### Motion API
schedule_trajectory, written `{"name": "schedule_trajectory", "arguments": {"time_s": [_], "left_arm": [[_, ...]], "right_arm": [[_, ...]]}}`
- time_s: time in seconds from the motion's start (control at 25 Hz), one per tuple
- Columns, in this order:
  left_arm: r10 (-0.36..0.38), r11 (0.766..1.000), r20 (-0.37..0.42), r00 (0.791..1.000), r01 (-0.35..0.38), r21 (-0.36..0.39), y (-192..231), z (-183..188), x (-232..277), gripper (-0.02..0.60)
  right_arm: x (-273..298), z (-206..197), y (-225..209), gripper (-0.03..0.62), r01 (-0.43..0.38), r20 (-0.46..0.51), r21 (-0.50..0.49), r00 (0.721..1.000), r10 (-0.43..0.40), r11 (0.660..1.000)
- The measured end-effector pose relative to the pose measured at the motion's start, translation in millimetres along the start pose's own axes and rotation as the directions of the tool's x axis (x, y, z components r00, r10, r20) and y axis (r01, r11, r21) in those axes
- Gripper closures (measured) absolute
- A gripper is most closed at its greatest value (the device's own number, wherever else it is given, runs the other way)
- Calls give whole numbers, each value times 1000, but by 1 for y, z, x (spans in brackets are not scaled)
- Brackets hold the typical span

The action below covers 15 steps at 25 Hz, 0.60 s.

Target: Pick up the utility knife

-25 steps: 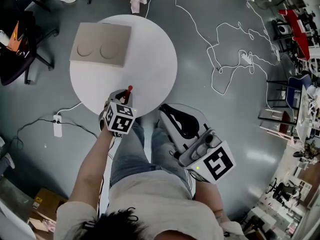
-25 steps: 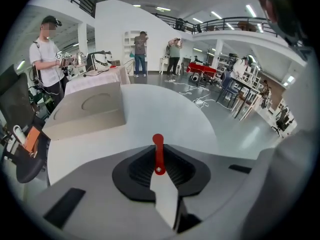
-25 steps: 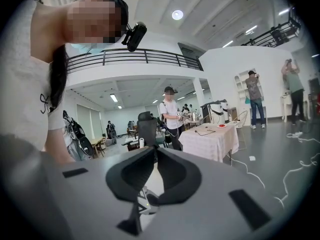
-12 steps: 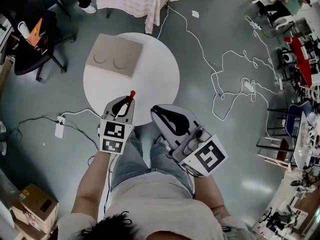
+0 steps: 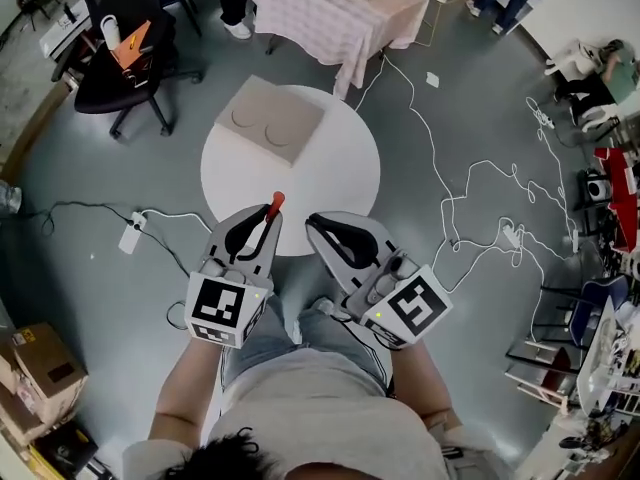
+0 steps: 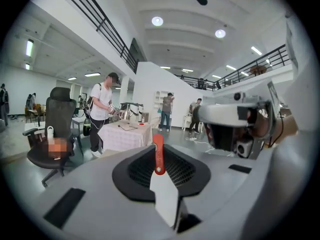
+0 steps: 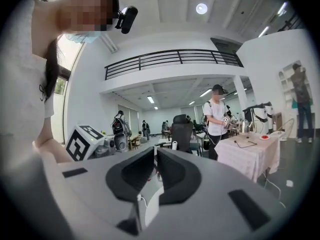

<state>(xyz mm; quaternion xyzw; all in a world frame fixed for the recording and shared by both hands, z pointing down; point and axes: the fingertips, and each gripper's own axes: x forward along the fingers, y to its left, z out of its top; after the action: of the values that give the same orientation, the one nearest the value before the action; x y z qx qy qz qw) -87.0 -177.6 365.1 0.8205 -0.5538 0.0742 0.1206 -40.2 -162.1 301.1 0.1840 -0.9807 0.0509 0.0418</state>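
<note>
Head view: my left gripper (image 5: 255, 230) holds the utility knife (image 5: 273, 206) over the near edge of the round white bench (image 5: 330, 158), red end pointing far. Left gripper view: fingers (image 6: 132, 171) clamped on its slim body. I judge it light, stiff and smooth, best gripped mid-body. Right gripper view: right gripper (image 7: 155, 170) closed, empty.

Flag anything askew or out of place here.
Only minor things. The beige board lies skewed on the round white table, with one corner overhanging the far rim. Loose white cables sprawl over the floor. The utility knife is clamped in the left gripper. Nothing looks damaged.
</note>
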Motion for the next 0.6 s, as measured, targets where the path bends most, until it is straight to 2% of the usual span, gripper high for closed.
{"name": "schedule_trajectory", "arguments": {"time_s": [0.32,0.6], "left_arm": [[47,999,184,982,-48,-1,-33,48,-55,528],[66,998,277,959,-69,1,-59,66,-86,528]], "right_arm": [[-10,6,27,577,-116,12,-30,993,116,993],[-21,10,45,577,-180,17,-55,983,181,982]]}}
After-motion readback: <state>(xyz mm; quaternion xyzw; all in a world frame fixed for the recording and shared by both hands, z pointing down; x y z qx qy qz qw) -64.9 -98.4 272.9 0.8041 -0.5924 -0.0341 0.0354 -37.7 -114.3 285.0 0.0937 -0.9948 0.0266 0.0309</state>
